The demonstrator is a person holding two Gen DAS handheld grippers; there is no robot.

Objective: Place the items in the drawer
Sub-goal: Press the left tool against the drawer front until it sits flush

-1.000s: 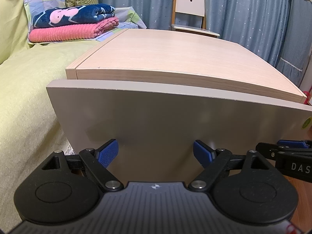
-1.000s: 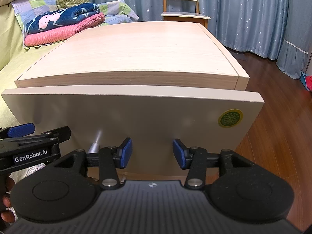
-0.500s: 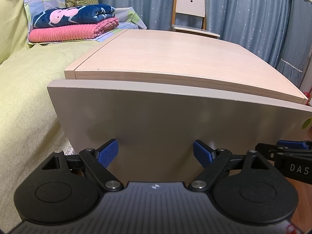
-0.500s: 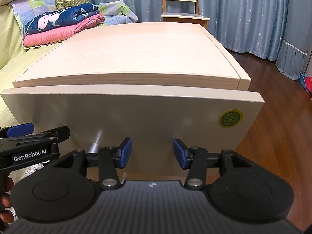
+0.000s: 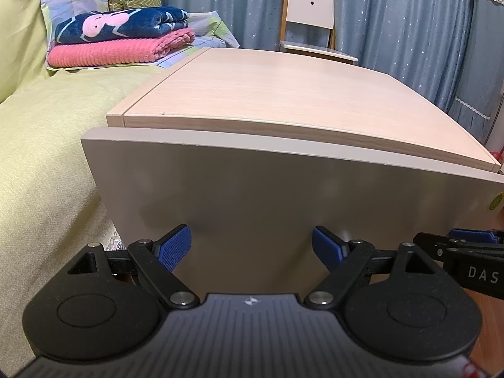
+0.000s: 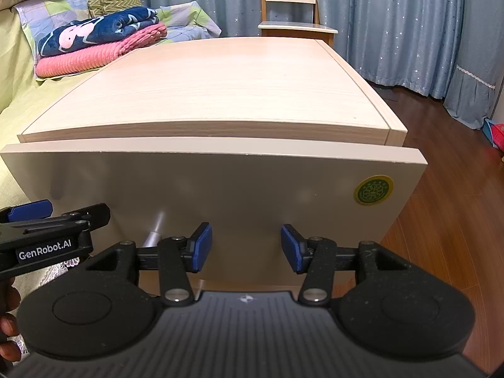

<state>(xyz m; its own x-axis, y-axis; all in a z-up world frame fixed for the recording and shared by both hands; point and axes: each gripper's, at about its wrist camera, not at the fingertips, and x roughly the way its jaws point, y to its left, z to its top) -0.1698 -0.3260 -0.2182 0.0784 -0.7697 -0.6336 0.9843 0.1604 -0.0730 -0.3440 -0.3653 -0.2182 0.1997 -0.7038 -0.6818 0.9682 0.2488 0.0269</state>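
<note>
Left wrist view: I am looking across a yellow-green bed cover (image 5: 41, 145) on the left, with starred blue curtains (image 5: 403, 25) hanging behind everything. The light-wood bedside cabinet (image 5: 277, 94) is sitting beside the bed, its top bare. Its grey drawer front (image 5: 283, 208) is filling the middle of the frame and standing slightly forward of the cabinet body; I cannot tell what the drawer is holding. A white-backed chair (image 5: 310, 6) is standing behind the cabinet. On the bed, a navy patterned blanket (image 5: 123, 25) is lying folded on top of a pink ribbed blanket (image 5: 116, 52).

My left gripper (image 5: 251, 245) is hovering just in front of the lower drawer front, jaws spread wide and gripping nothing; I cannot tell whether the blue pads are touching the panel. My right gripper (image 6: 246, 245) is hovering beside it, in front of the same panel, jaws parted less widely, also empty. In the right wrist view, a silver handle post (image 6: 154, 234) is sticking out of the drawer front, left of the right gripper's left pad. A round green-and-yellow sticker (image 6: 373, 190) is sitting near the panel's right edge. Dark wood floor (image 6: 456, 220) is showing to the right, and fingers (image 6: 8, 327) are wrapping the left gripper's grip at the frame edge.
</note>
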